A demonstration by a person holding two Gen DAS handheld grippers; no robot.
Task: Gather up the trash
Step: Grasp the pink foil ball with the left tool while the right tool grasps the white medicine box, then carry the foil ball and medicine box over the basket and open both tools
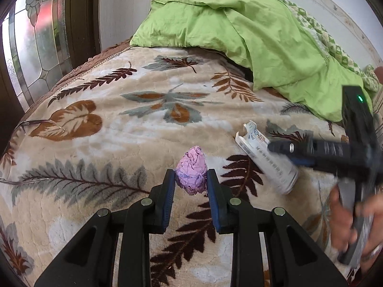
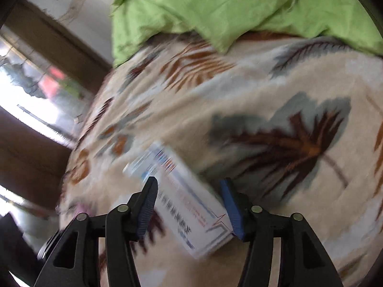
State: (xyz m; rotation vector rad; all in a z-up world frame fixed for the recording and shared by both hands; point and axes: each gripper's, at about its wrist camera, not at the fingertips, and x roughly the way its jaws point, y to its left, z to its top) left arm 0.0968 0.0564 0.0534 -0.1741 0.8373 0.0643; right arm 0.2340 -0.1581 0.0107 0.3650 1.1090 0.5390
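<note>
The pink paper wad (image 1: 191, 171) lies on the bed (image 1: 115, 124), near the middle of the leaf-print blanket. It looks light, soft and crushable, so a squeeze across its middle should hold it. The left tool (image 1: 191, 181) straddles it, both pads touching or nearly touching its sides; it seems to be clenching on the wad, which is not yet lifted off the bed.

To the right lies a white box (image 2: 184, 201), thin card by its look, light and easily dented, best taken across its narrow width. The right tool (image 2: 189, 203) is spread wide around it; the left pad is close to one edge, the right pad touches the near corner. Blur hides whether it grips. A green quilt (image 1: 239, 31) lies far behind.
</note>
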